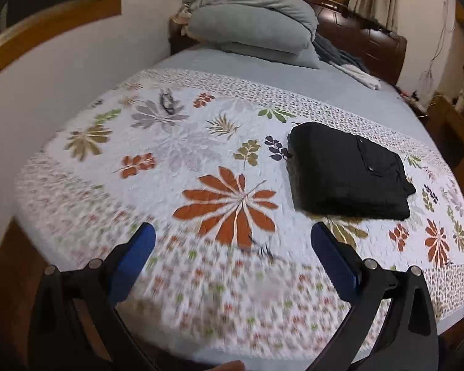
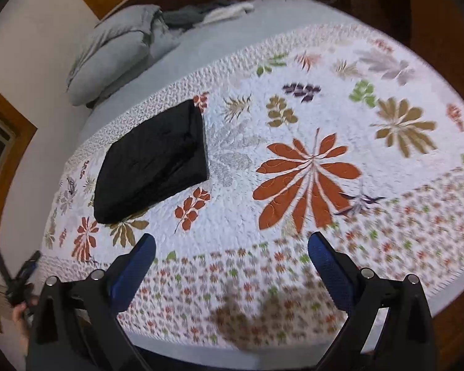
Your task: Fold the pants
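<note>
The black pants (image 1: 348, 173) lie folded into a compact rectangle on the flowered quilt (image 1: 170, 160), right of centre in the left wrist view. In the right wrist view the pants (image 2: 153, 160) lie left of centre on the quilt (image 2: 294, 117). My left gripper (image 1: 232, 238) is open and empty, held above the quilt's near edge, left of the pants. My right gripper (image 2: 232, 247) is open and empty, above the quilt's near edge, right of the pants. The left gripper also shows at the far left of the right wrist view (image 2: 18, 278), held in a hand.
Grey pillows (image 1: 250, 21) and loose grey and white cloth (image 1: 352, 68) lie at the head of the bed by a dark wooden headboard (image 1: 362, 37). A white wall (image 1: 46, 71) with a wood-framed window runs along one side. Wooden furniture (image 1: 448, 130) stands beyond the other side.
</note>
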